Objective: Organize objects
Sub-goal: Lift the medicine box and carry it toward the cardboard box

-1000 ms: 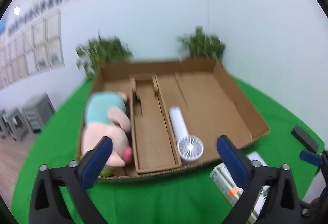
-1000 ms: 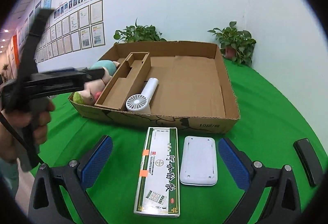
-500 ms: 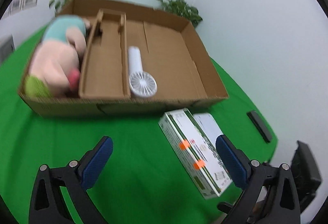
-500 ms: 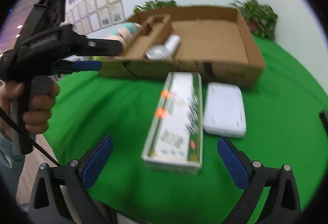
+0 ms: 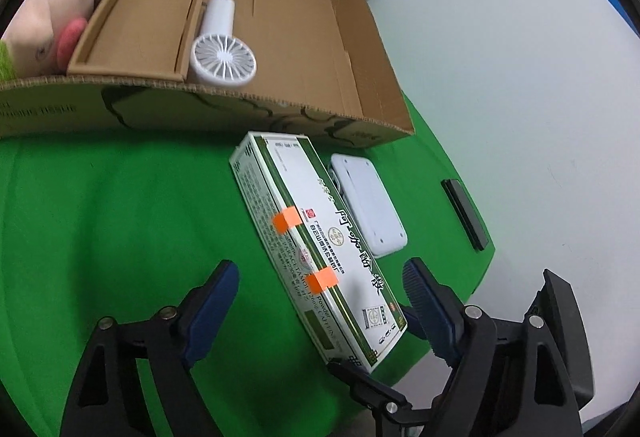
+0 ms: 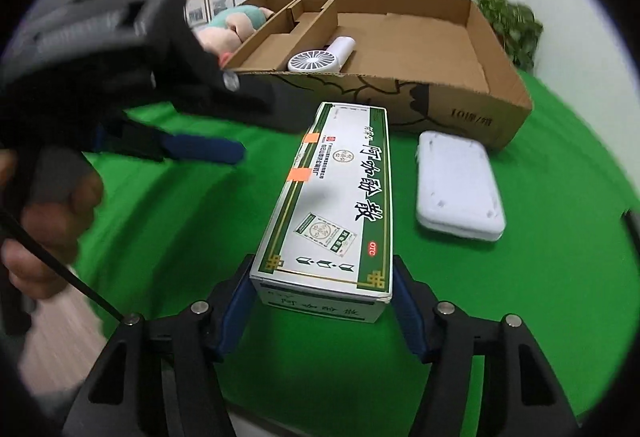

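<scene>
Risk: long medicine box (image 6: 340, 197) gripped only at its near end could swing or slip out, knocking the white case (image 6: 458, 189) beside it.
Right gripper (image 6: 322, 301) jaws, just closing, hug that end; box on green table (image 6: 168, 221) before the carton (image 6: 460, 105). Left gripper (image 5: 320, 301) also narrowing, straddles it loosely, gripping nothing.

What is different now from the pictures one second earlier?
Both grippers came down toward the medicine box. The right hand-held gripper has just been closing, its pads now at the box's near end. The left hand-held gripper has been closing too, straddling it without touching. Fan, toy, white case stayed put.
</scene>
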